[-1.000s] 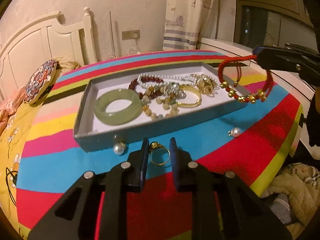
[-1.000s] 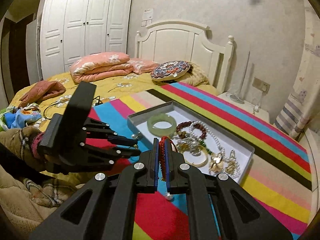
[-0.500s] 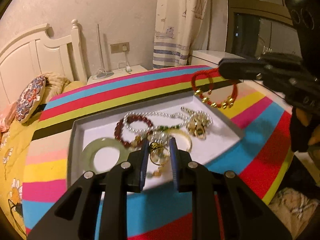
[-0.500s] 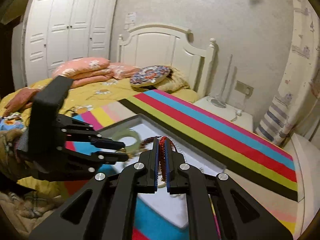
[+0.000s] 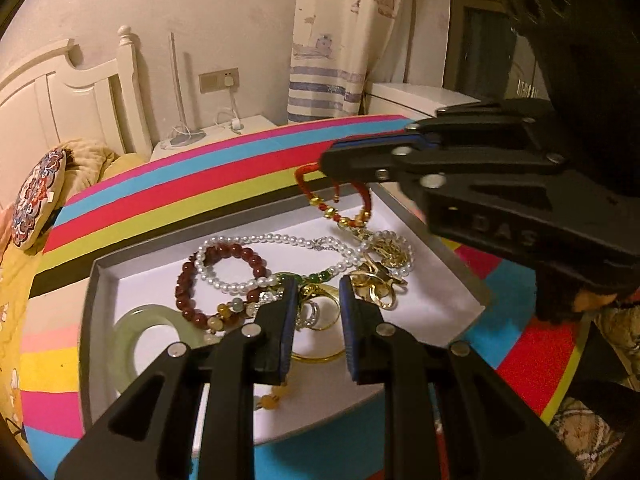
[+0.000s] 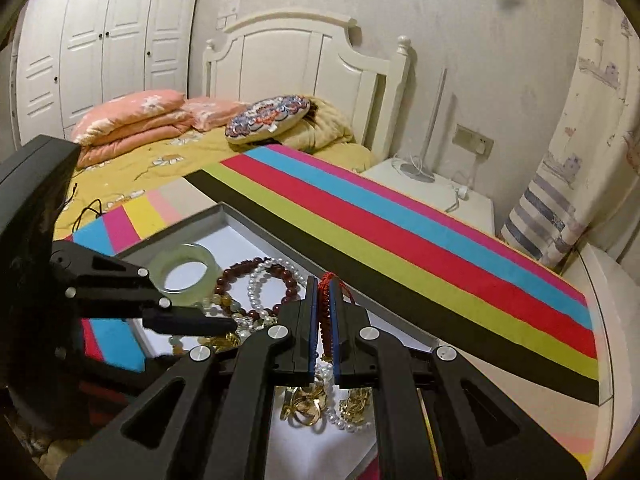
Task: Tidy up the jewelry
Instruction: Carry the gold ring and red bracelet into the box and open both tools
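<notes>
A grey tray (image 5: 448,256) with a white floor holds a jade bangle (image 5: 132,332), a dark red bead bracelet (image 5: 188,280), a pearl necklace (image 5: 260,240) and gold pieces (image 5: 384,276). My left gripper (image 5: 318,300) hovers low over the tray's middle, jaws slightly apart with a gold ring (image 5: 316,312) between them; whether it is gripped is unclear. My right gripper (image 6: 325,312) is shut on a red cord bracelet with gold beads (image 5: 340,204), which hangs over the tray's far right part. The tray also shows in the right wrist view (image 6: 224,216).
The tray sits on a round table with a striped cloth (image 5: 200,184). A bed with pillows (image 6: 132,124) stands behind it. A white nightstand with a lamp base (image 6: 420,176) is beside the bed. A curtain (image 5: 328,40) hangs at the back.
Both grippers have moved in over the tray. The left gripper lifted the gold ring off the cloth and brought it over the jewelry. The red bracelet now hangs lower over the tray.
</notes>
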Demonstrator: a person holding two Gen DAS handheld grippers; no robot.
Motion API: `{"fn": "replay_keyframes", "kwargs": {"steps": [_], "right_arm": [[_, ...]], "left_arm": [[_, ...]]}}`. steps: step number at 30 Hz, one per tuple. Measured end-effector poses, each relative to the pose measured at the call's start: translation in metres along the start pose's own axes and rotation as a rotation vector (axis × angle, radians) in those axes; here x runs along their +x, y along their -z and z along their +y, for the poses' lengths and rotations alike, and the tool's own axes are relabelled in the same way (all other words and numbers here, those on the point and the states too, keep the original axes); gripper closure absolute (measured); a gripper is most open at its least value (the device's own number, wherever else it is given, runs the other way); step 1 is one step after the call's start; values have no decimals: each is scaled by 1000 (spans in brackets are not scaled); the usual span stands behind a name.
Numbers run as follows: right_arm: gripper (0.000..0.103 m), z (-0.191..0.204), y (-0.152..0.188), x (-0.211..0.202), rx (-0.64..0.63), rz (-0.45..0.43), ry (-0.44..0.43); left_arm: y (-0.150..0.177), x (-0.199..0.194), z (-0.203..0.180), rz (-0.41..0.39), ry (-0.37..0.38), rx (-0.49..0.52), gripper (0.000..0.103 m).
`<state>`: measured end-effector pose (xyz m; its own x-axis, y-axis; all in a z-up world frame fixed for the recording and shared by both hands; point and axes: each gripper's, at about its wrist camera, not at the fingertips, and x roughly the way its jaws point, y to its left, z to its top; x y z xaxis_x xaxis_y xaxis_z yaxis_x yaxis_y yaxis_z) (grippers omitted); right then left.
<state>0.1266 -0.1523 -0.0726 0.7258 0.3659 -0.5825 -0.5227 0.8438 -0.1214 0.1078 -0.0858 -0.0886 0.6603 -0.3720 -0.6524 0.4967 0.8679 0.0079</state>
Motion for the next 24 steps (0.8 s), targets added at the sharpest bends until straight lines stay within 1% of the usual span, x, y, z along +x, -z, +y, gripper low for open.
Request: {"fn": "replay_keyframes", "kwargs": {"steps": [5, 7, 8, 9, 10, 11, 12, 13, 15, 16, 17, 19, 21, 24], "right_arm": [[96, -2, 0, 18, 12, 50, -1], [94, -4, 1, 25, 25, 79, 2], [89, -5, 1, 24, 31, 77, -1], [79, -6, 2, 22, 37, 70, -4], [72, -7, 3, 18, 44, 60, -1], [57, -9, 4, 15, 51, 50, 3], [49, -11, 5, 8, 59, 30, 10], [41, -13, 6, 2, 64, 12, 15], [41, -18, 7, -10, 69, -10, 21], [41, -20, 8, -16, 72, -18, 23], [41, -22, 9, -22, 74, -27, 26], [41, -27, 14, -36, 82, -47, 33], [35, -31, 19, -47, 92, -62, 38], [32, -35, 29, -63, 105, -77, 38]], "left_arm": [[0, 11, 0, 15, 2, -4, 83], [0, 13, 0, 16, 2, -11, 82], [1, 12, 2, 13, 6, -18, 81], [1, 12, 4, 16, 10, -28, 70], [2, 9, 8, 10, 4, -42, 56], [3, 4, 11, -3, -7, -53, 49], [4, 0, 14, -14, -14, -59, 40], [5, -6, 17, -28, -22, -67, 38], [8, -20, 25, -54, -46, -82, 35], [9, -27, 28, -65, -58, -86, 30], [10, -34, 32, -78, -76, -90, 27], [15, -52, 38, -110, -120, -96, 16], [21, -70, 43, -141, -158, -96, 9], [31, -90, 47, -171, -223, -74, 3]]}}
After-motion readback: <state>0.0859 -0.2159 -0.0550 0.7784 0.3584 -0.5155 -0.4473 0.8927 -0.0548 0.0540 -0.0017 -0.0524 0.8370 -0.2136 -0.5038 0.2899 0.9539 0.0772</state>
